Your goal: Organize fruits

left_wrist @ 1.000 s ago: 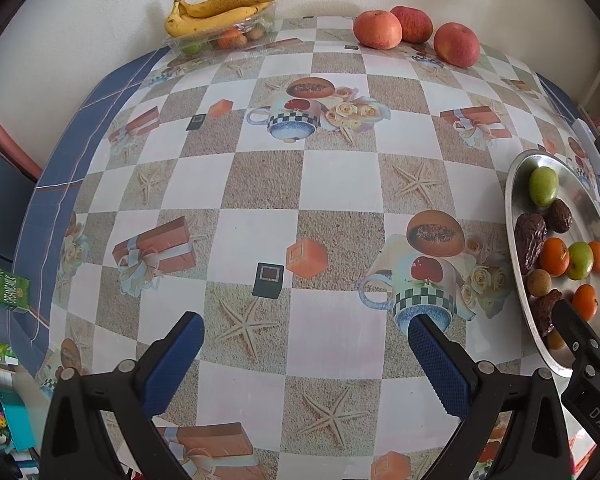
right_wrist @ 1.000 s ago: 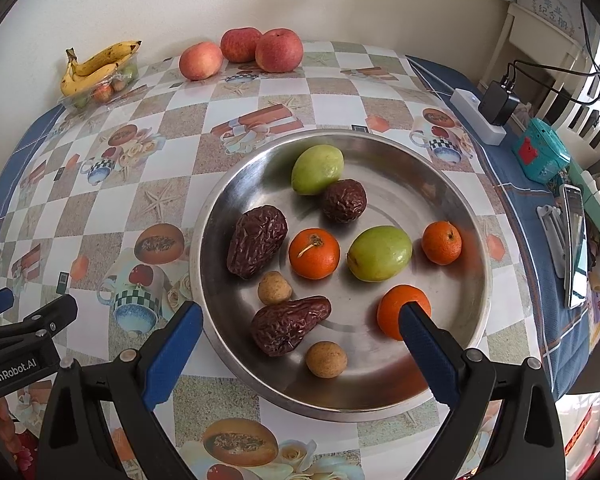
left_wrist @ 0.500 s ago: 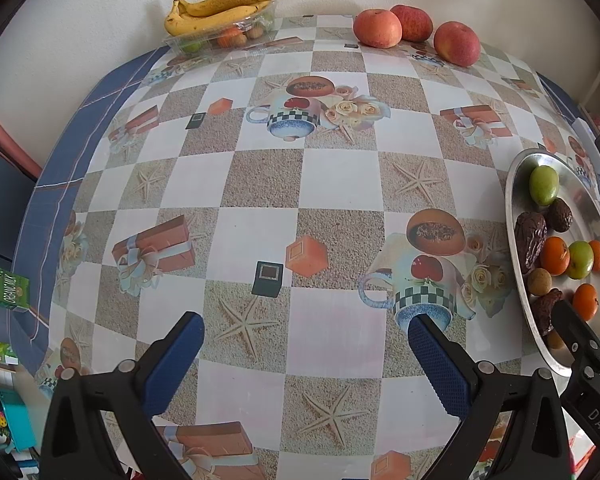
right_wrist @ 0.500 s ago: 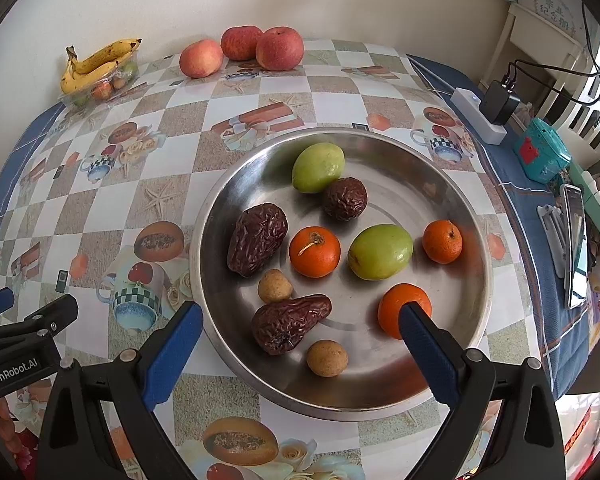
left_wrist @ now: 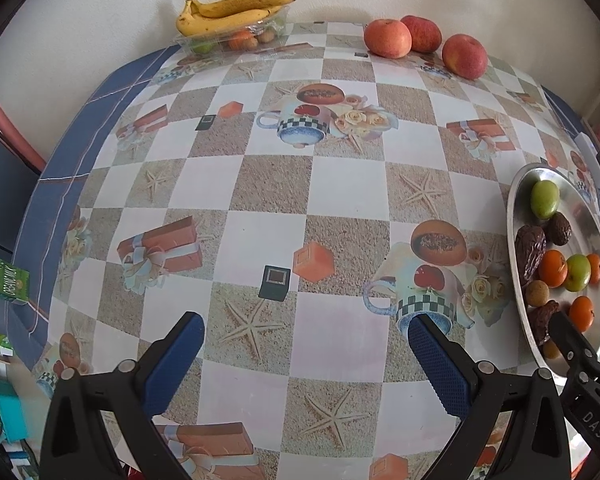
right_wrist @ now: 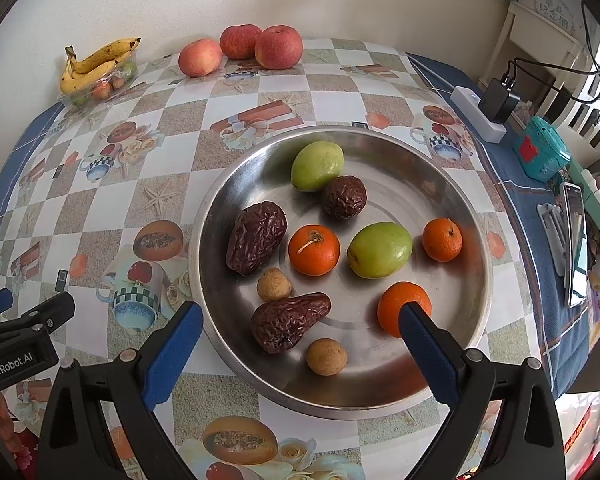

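Two grippers, both spread wide, holding nothing. Right gripper point(right_wrist: 300, 320) hovers at near rim of steel plate point(right_wrist: 228, 184); fruits point(right_wrist: 314, 250) lie just ahead. Left gripper point(left_wrist: 306, 336) over bare tablecloth point(left_wrist: 276, 184), plate to its right.

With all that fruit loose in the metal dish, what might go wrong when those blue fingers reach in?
The round tangerines and green fruits lie loose on the smooth steel dish, so a nudge may roll them away. The right gripper is wide open, and closing it could catch the small brown fruit beside the wrinkled date.
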{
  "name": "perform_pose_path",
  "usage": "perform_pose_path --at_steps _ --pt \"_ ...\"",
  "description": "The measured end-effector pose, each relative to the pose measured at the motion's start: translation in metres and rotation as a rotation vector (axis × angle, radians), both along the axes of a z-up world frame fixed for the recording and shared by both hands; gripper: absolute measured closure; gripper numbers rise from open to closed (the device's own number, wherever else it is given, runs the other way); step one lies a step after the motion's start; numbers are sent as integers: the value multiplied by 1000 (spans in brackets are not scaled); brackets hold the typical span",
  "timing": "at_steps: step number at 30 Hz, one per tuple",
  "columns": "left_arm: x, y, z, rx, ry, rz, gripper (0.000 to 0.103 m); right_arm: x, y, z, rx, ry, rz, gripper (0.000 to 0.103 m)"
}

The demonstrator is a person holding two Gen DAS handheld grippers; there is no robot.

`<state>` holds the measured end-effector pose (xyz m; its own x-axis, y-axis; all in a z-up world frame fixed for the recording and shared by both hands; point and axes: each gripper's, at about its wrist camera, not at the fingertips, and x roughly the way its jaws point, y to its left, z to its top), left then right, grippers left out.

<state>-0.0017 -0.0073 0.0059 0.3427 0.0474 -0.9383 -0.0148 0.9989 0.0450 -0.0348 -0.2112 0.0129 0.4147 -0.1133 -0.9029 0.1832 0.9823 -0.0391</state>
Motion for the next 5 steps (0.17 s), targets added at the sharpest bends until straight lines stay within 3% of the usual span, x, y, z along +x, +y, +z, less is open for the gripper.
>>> perform_pose_path --at_steps 5 --pt "1 1 0 -8 3 3 0 0 -1 -1 2 4 -5 5"
